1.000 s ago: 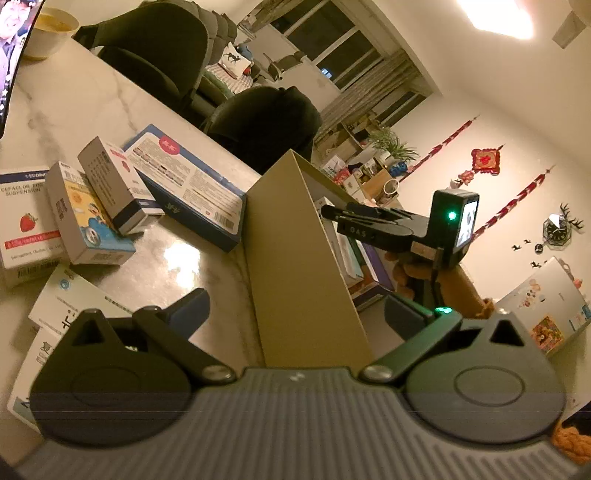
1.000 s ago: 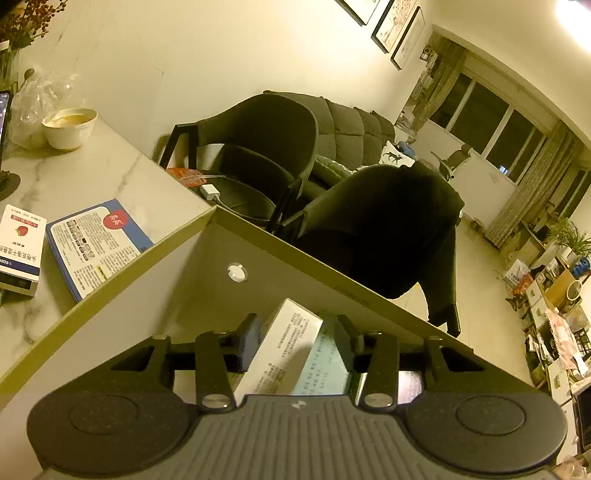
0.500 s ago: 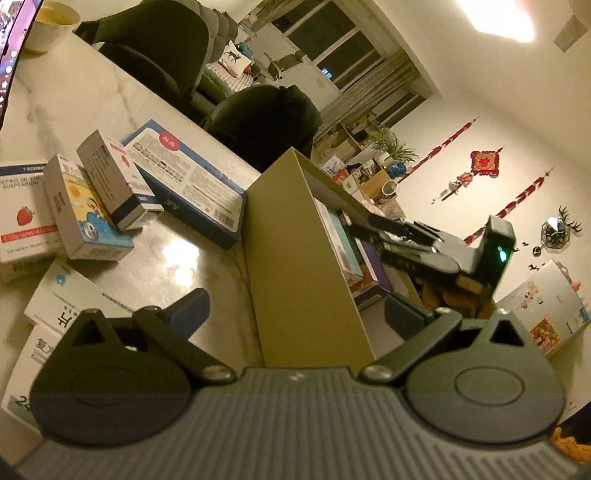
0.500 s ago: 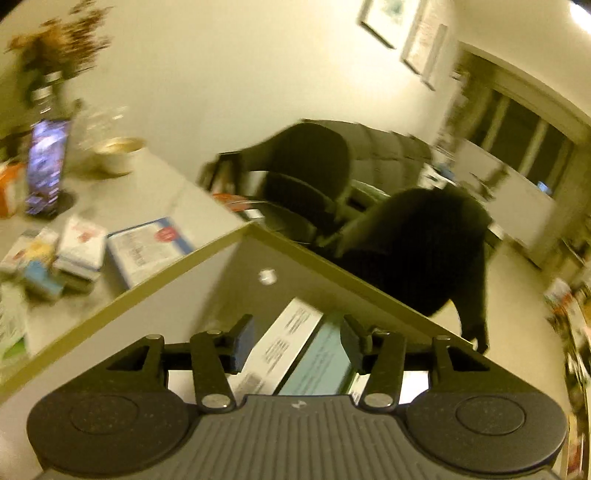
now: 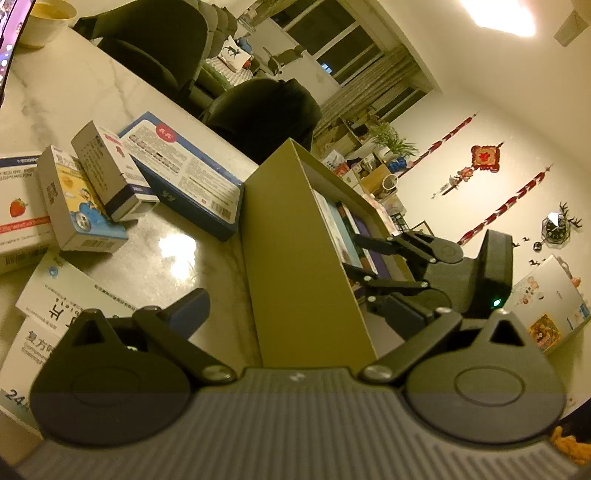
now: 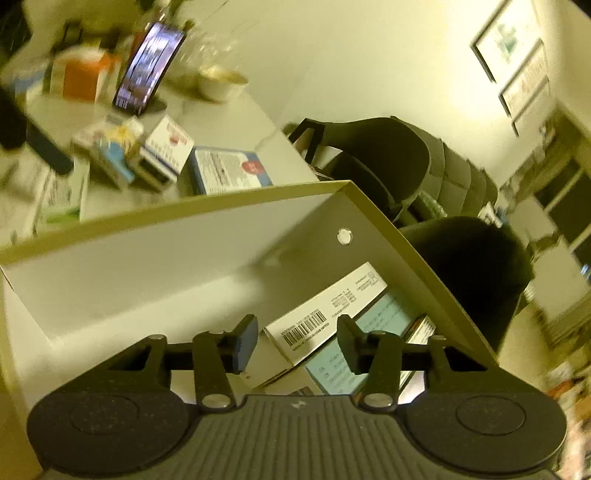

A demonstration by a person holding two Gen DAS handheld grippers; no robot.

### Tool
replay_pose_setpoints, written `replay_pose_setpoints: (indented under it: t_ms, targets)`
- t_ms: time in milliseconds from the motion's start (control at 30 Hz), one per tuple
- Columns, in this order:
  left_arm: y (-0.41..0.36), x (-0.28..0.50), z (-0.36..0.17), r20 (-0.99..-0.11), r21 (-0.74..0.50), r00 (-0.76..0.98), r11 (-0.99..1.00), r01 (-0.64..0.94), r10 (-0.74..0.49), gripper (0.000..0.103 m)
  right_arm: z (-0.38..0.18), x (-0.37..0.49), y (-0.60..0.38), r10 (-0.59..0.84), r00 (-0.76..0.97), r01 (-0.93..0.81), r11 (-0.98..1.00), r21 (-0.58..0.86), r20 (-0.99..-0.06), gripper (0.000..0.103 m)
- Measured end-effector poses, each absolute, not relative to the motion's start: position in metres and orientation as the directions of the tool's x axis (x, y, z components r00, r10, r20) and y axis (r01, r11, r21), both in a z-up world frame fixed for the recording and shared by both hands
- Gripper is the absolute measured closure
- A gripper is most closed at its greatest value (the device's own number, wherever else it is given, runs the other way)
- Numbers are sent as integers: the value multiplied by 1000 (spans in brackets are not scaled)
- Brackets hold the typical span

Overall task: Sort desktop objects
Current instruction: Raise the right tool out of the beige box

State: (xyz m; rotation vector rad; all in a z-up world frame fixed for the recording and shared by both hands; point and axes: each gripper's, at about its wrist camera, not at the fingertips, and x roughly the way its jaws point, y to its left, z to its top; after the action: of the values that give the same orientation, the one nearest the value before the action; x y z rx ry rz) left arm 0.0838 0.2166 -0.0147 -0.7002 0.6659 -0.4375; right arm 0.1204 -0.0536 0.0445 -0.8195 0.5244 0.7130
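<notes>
Right wrist view: the right claw (image 6: 295, 341) hangs released over the olive box (image 6: 207, 236), above the white carton (image 6: 325, 314) already inside. Left claw (image 5: 291, 306) straddles the box's wall unclenched, probably to steady it; other cartons (image 5: 77, 199) wait on the bench (image 5: 74, 99) beside the box.

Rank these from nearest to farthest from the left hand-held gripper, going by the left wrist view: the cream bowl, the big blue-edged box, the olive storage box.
1. olive storage box, straddled by the left hand-held gripper, its wall between the fingers.
2. big blue-edged box, lying flat on the table beyond, to the left.
3. cream bowl, far top-left corner of the table.
</notes>
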Motion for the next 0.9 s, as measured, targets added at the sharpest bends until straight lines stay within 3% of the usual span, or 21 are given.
replay_pose_setpoints:
  t_ms: [200, 900]
  targets:
    - [219, 84, -16, -413, -711, 711, 689, 140, -570, 1, 32, 122, -46, 330, 664, -737, 436, -516, -671, 60]
    - [225, 81, -16, -414, -716, 715, 687, 127, -563, 0, 26, 135, -38, 286, 701, -689, 511, -515, -654, 60]
